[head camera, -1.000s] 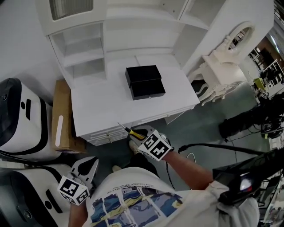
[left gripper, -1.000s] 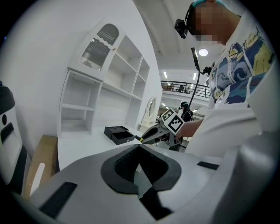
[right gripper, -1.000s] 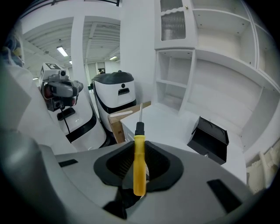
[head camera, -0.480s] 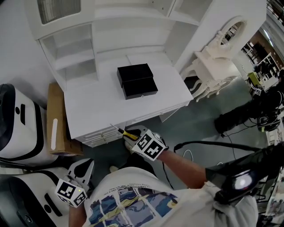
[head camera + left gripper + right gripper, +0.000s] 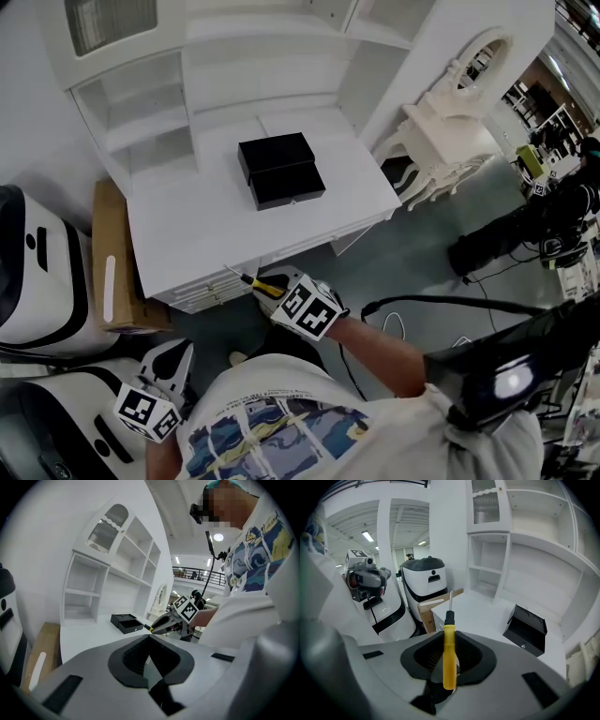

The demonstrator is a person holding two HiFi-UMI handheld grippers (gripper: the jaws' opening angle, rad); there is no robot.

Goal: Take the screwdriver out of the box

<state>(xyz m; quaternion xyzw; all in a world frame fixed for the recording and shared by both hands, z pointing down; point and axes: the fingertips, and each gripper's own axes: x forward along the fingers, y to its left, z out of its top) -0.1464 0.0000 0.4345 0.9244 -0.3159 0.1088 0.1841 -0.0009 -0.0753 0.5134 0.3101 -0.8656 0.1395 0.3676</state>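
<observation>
The black box [image 5: 281, 172] lies open on the white table [image 5: 187, 234], its lid tipped back. A screwdriver [image 5: 253, 280] with a yellow handle sticks out of my right gripper [image 5: 267, 286], which is shut on the handle just off the table's near edge, well apart from the box. In the right gripper view the screwdriver [image 5: 449, 653] stands upright between the jaws of the right gripper [image 5: 449, 641], shaft pointing away, with the box [image 5: 526, 629] to the right. My left gripper [image 5: 178, 361] hangs low at my left side, shut and empty; its own view shows the left gripper [image 5: 149, 644] and the box [image 5: 125, 622].
A white shelf unit [image 5: 141, 103] backs the table. A cardboard carton [image 5: 111, 272] leans at the table's left, beside white-and-black machines [image 5: 28, 272]. Ornate white furniture [image 5: 450, 131] stands to the right. Black cables [image 5: 422, 305] run over the grey floor.
Only the head view has drifted, so the table and box sit a little further left in the picture. Both grippers keep their places and the screwdriver stays gripped.
</observation>
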